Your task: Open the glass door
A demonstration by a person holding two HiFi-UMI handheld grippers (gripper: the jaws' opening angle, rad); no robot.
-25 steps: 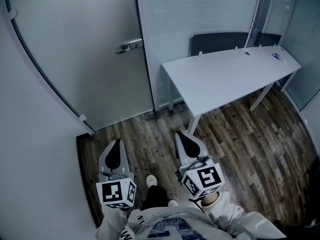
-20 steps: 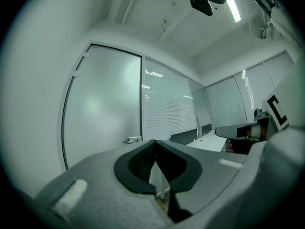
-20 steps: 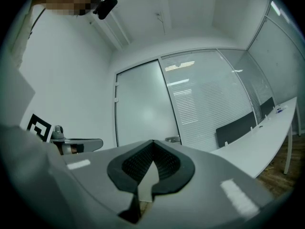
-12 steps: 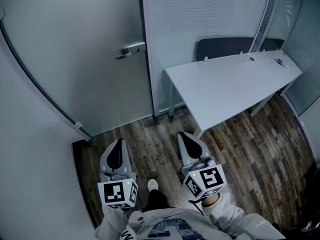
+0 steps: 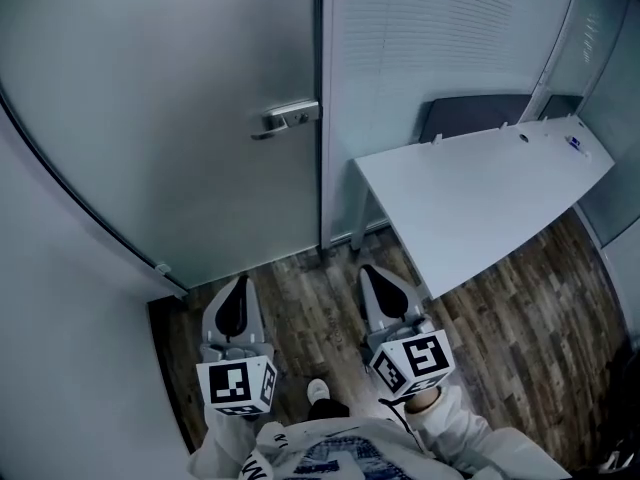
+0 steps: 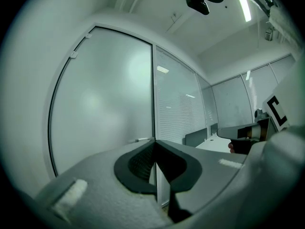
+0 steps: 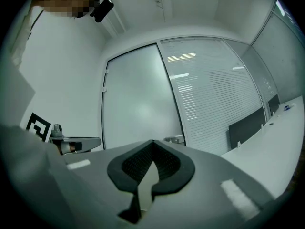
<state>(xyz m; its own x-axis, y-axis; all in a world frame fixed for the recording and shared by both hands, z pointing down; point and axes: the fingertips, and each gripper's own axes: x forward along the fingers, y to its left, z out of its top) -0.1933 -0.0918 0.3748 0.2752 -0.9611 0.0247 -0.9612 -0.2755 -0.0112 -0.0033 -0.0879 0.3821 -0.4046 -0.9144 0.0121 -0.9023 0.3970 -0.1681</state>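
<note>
Dark wood-plank floor [image 5: 500, 308] covers the room, its boards mottled brown and grey. A white desk [image 5: 480, 198] on thin white legs stands at the right, just beside a glazed partition [image 5: 430, 38] lined with closed horizontal blinds. A dark panel [image 5: 470, 118], either a chair back or a screen, rises behind the desktop's far edge. A small blue item [image 5: 574, 144] lies near the desktop's far right corner. More glazed panels [image 5: 610, 28] turn the corner at the right. A plain white wall [image 5: 60, 388] fills the left. A strip light [image 6: 246, 6] glows on the white ceiling [image 6: 157, 4].
</note>
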